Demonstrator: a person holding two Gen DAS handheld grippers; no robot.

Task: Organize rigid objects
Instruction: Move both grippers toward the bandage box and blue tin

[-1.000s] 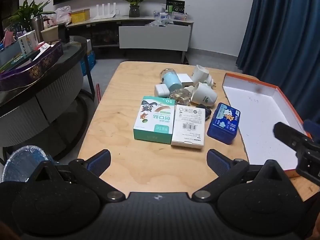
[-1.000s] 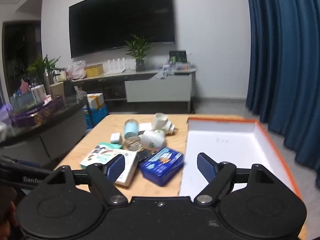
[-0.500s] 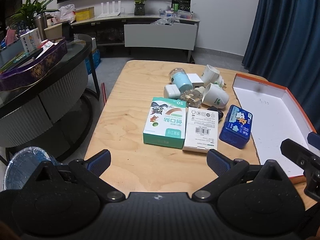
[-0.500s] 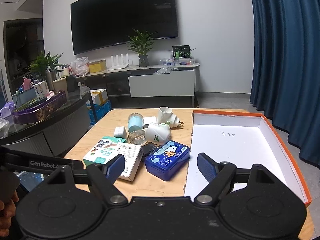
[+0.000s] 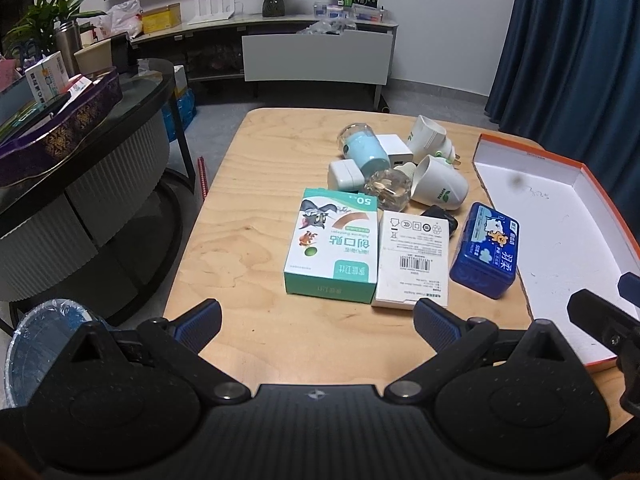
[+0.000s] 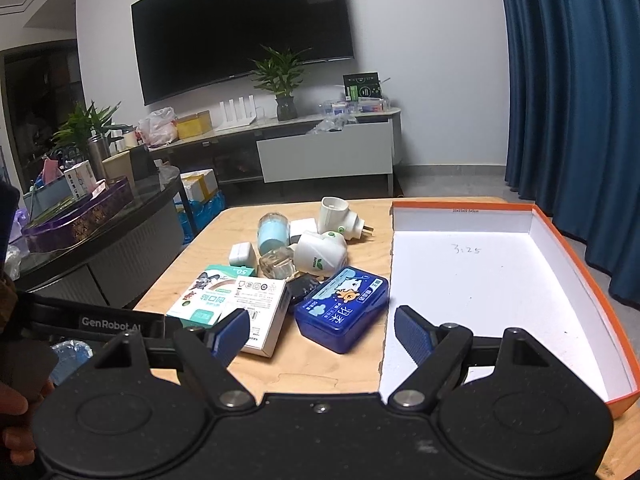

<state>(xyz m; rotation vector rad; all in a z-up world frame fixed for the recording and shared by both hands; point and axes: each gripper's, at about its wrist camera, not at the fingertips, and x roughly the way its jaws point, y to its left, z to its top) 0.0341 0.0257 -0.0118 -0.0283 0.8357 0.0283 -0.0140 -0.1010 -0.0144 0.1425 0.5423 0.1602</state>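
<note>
Lying flat: glossy blue tin (image 5: 485,255), matte cardboard boxes, orange-rimmed tray (image 5: 600,196).

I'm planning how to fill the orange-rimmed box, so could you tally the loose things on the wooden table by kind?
Flat cartons: 2, green and white
Blue plastic case: 1
White plug-in units: 2
Small white adapters: 2
Bottles: 2, light blue and clear
Small black item: 1
Total: 10
</note>
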